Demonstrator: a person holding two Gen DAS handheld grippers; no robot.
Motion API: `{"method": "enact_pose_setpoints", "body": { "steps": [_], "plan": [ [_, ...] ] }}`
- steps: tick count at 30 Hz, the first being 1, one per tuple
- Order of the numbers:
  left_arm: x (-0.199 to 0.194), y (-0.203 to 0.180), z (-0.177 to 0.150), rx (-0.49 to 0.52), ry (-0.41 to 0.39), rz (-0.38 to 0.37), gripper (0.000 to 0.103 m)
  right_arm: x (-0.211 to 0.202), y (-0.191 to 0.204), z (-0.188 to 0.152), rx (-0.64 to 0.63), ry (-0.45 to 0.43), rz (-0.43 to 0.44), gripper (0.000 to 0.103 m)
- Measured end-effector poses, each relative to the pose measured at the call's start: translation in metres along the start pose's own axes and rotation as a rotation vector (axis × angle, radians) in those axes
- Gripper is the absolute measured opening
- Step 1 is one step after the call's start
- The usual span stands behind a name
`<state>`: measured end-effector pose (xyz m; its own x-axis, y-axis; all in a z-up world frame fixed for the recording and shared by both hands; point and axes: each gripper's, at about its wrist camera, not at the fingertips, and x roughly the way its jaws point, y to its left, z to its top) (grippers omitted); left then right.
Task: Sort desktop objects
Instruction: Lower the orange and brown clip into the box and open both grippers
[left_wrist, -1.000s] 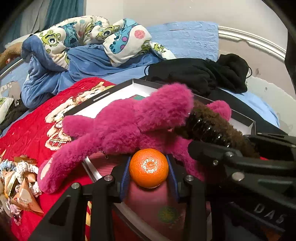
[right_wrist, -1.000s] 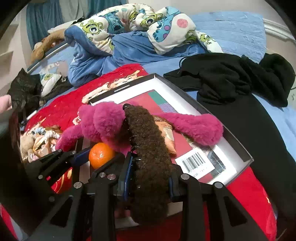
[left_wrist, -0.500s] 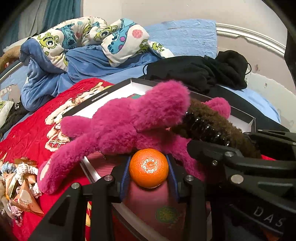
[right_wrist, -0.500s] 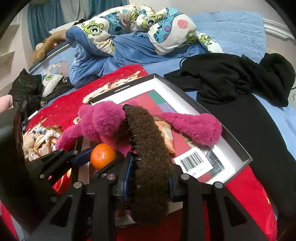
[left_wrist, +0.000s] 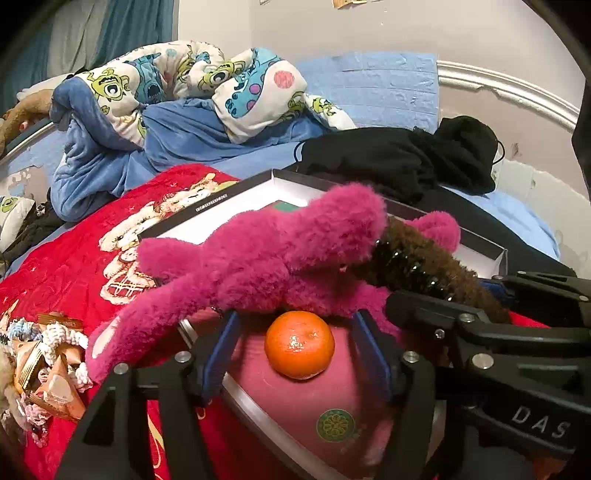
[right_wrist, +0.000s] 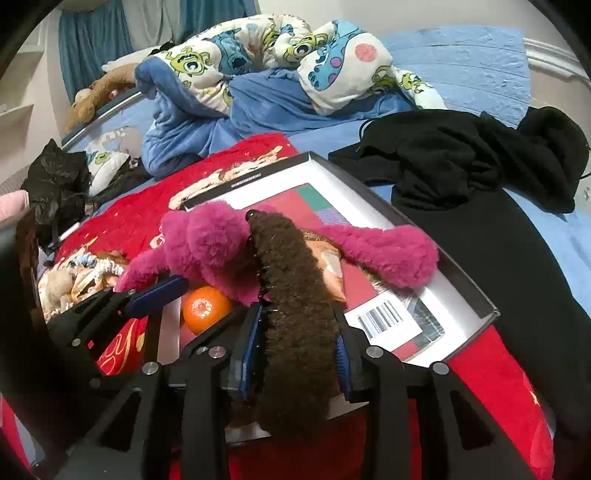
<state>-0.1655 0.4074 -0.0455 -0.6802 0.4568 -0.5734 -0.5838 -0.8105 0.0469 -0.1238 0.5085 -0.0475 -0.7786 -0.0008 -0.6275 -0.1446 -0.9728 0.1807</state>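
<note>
Left tool (left_wrist: 295, 350) opening, clear of the orange (left_wrist: 299, 344) resting in a tray (left_wrist: 236, 397); right tool (right_wrist: 295, 354) loosening around the brown hair claw (right_wrist: 291, 295).

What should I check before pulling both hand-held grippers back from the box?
1. Left hand-held gripper clear of the orange: ok. Its jaws are opening, with a gap on both sides of the fruit.
2. Orange resting by itself: ok. It sits on a pink item in the box and is not held.
3. Right hand-held gripper clear of the brown hair claw: cannot tell. Its jaws are opening, but the fur hides the pads.
4. Hair claw supported: cannot tell. It lies across the pink plush, with its lower end still between the jaws.
5. Plush inside the box: not ok. One limb hangs over the rim onto the red blanket.
</note>
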Motion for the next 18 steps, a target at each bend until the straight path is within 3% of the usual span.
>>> {"method": "enact_pose_setpoints", "body": {
  "steps": [3,8,10,12,15,18],
  "plan": [
    [-0.002,0.001,0.001,-0.004,-0.002,0.003,0.092,-0.003,-0.003,0.000,0.004,-0.011,-0.019,0.048],
    [-0.007,0.002,0.002,-0.011,-0.024,-0.007,0.099,-0.010,-0.008,0.003,0.014,-0.043,-0.055,0.071],
    [-0.008,0.004,0.002,-0.020,-0.027,-0.030,0.103,-0.013,-0.012,0.003,0.037,-0.049,-0.049,0.090],
    [-0.008,0.005,0.003,-0.026,-0.025,-0.038,0.103,-0.015,-0.015,0.003,0.063,-0.055,-0.031,0.092],
    [-0.008,0.006,0.003,-0.034,-0.022,-0.043,0.103,-0.020,-0.015,0.004,0.069,-0.070,-0.052,0.103],
    [-0.007,0.006,0.003,-0.040,-0.019,-0.052,0.103,-0.021,-0.016,0.005,0.079,-0.073,-0.060,0.103]
  ]
}}
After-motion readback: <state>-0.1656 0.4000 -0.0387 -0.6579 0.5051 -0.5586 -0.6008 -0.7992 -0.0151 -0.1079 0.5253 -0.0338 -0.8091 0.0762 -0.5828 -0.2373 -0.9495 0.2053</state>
